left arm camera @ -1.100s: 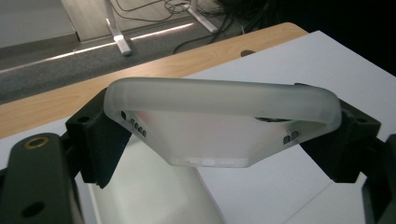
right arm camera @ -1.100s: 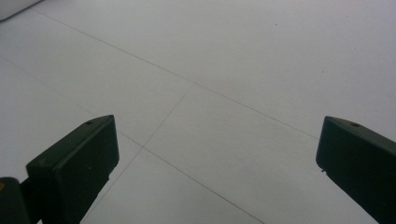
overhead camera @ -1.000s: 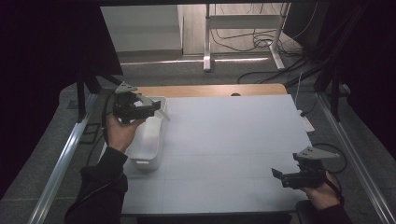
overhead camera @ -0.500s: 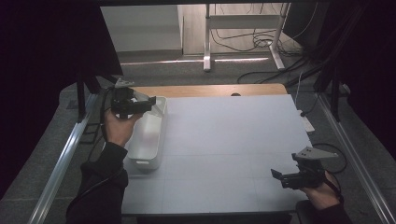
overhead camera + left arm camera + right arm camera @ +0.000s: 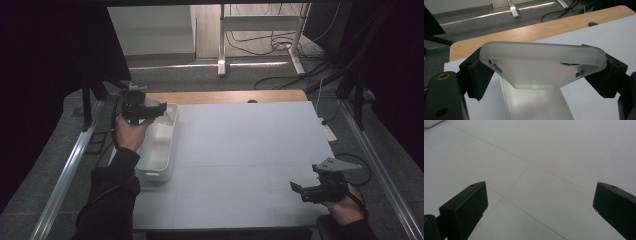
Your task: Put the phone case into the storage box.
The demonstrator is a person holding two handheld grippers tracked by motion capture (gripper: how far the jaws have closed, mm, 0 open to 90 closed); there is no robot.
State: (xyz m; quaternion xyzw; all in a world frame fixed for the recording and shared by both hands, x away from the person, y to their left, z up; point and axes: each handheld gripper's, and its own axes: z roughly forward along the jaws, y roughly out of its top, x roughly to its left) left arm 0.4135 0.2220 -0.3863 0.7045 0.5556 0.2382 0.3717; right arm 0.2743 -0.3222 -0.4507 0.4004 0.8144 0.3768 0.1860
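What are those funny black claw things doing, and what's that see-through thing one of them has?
A person holds a claw-like gripper in each hand at a white table. The left gripper is clamped on a frosted, see-through phone case, holding it in the air above the far end of a white bin at the table's left side. The right gripper hovers near the front right corner with its jaws wide open and nothing between them.

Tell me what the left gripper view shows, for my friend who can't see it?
The left tongs squeeze a frosted see-through phone case between two black jaws. Below it sits a white bin on the white table.
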